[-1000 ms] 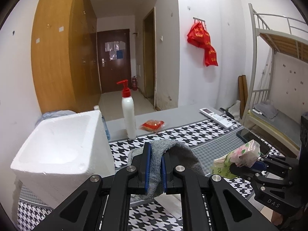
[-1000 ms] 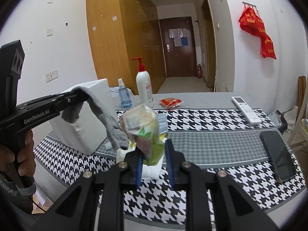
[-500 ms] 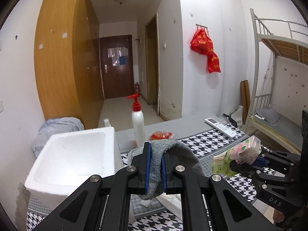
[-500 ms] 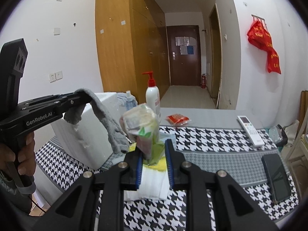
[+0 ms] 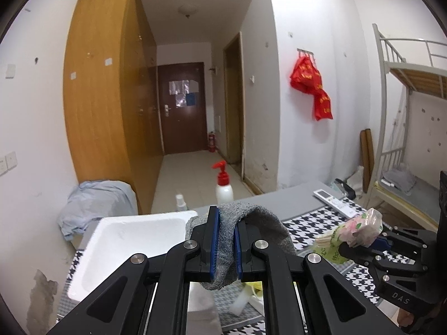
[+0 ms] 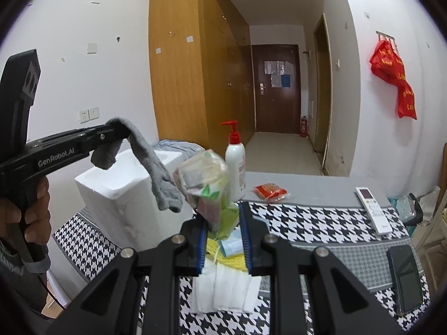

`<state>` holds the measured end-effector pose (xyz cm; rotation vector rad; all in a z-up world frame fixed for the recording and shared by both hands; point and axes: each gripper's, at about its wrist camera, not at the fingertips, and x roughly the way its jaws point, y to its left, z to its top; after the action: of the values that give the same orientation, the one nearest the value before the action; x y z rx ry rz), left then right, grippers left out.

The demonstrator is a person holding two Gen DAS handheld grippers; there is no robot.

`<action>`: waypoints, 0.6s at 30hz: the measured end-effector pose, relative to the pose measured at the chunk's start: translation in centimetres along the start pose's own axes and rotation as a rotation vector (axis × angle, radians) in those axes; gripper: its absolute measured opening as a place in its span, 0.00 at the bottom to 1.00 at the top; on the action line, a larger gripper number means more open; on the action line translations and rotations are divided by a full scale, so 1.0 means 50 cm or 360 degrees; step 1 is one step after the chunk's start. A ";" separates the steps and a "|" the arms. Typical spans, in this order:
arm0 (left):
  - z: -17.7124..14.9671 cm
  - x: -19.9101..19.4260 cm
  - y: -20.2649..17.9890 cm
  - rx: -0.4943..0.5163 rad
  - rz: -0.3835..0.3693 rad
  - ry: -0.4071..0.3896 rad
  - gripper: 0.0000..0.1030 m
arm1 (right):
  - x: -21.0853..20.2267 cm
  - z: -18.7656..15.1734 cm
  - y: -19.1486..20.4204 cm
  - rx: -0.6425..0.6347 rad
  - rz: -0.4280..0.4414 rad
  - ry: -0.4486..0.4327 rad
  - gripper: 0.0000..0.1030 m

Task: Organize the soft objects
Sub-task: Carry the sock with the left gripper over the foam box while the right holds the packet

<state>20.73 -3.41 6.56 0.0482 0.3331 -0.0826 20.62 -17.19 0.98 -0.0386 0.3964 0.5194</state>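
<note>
1. Holding a grey sock [image 5: 223, 240] in my left gripper [image 5: 225, 247], jaws clamped; it hangs lengthwise downward.
2. My right gripper [image 6: 222, 240] pinches a tissue pack [image 6: 206, 184].
3. Foam box [image 5: 131, 240] sits below-left of my left jaws, nearest them.

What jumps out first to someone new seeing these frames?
The left gripper holds a grey sock in the air, draped over its fingers beside the white foam box. The right gripper pinches a green tissue pack above the houndstooth tablecloth. On the far wall hangs a red bag.
</note>
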 end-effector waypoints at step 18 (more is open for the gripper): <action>0.028 -0.027 0.134 -0.0121 0.0265 -0.0020 0.10 | 0.021 0.029 0.063 -0.0092 0.0143 -0.0043 0.25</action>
<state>20.50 3.29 8.57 0.0003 0.3183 0.0946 20.42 -13.77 2.14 -0.0694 0.3581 0.6195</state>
